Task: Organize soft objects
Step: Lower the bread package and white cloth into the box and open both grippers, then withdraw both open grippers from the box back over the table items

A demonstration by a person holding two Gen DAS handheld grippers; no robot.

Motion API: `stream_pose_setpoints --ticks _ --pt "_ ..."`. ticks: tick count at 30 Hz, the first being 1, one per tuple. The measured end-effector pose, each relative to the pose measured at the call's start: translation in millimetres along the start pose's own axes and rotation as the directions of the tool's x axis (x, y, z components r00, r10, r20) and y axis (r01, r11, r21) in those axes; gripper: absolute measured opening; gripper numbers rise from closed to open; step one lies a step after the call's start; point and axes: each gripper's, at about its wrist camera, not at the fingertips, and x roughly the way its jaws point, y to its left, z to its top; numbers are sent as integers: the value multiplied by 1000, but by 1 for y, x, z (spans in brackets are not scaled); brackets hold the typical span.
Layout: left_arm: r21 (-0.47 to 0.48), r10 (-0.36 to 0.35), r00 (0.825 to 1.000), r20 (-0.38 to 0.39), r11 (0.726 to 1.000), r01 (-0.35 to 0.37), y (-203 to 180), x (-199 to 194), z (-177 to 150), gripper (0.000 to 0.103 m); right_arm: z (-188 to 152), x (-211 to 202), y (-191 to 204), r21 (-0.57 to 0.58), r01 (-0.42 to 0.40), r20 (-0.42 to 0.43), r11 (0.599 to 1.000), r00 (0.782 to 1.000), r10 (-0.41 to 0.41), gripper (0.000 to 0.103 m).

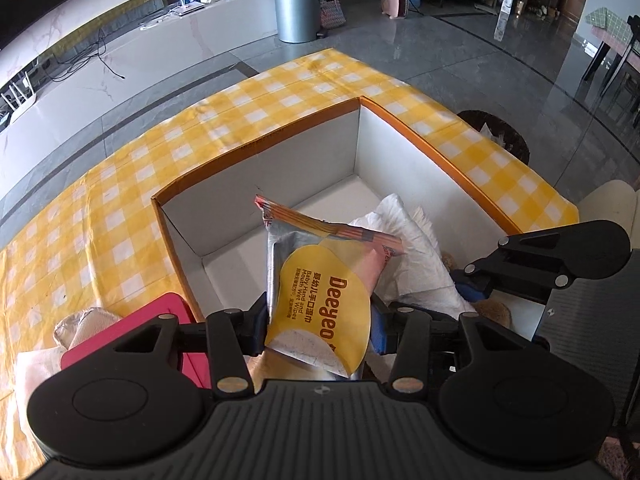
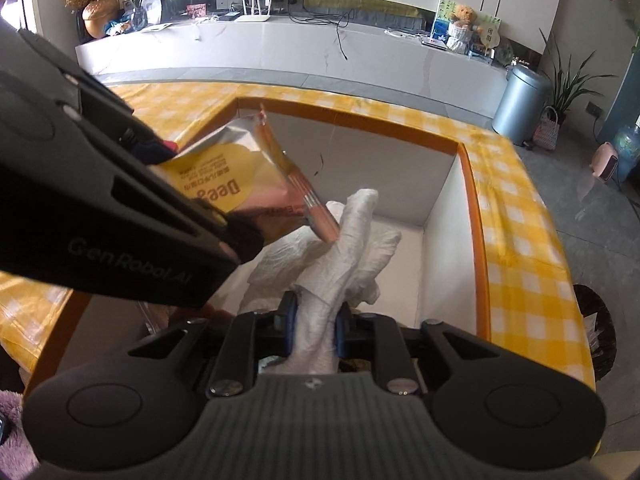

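Note:
My left gripper [image 1: 320, 320] is shut on a yellow and silver pack of baby wet wipes [image 1: 320, 280] and holds it over the near end of an open orange-rimmed cardboard box [image 1: 260, 140]. My right gripper [image 2: 314, 320] is shut on a crumpled white soft bundle [image 2: 344, 256] inside the same box [image 2: 476, 220]. The wipes pack [image 2: 240, 184] hangs just left of and above the white bundle, its sealed edge touching it. The white bundle also shows in the left wrist view [image 1: 412, 248], to the right of the pack. The left gripper body [image 2: 100, 200] fills the left of the right wrist view.
The box sits on a yellow checked tablecloth [image 1: 120, 200]. A red flat object [image 1: 172, 320] and a crumpled pale bag [image 1: 80, 324] lie left of the box. A brown plush item [image 1: 494, 312] shows at the box's near right. A grey bin [image 1: 294, 4] stands on the floor beyond.

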Motion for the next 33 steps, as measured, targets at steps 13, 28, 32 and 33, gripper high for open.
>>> stream_pose_setpoints --ticks 13,28,32,33 --pt "-12 -63 992 112 998 64 -7 -45 5 83 -3 -33 1 -13 50 25 999 998 -50 62" --pt "-169 -19 946 322 983 77 37 -149 -101 83 -32 -121 41 142 117 160 983 977 -139 76" --pt "-291 27 939 343 953 79 66 -164 -156 83 -47 -141 71 257 40 230 966 968 -102 79" --pt "-322 41 940 339 944 75 74 -166 -169 83 -52 -144 83 277 25 248 960 964 -97 79"
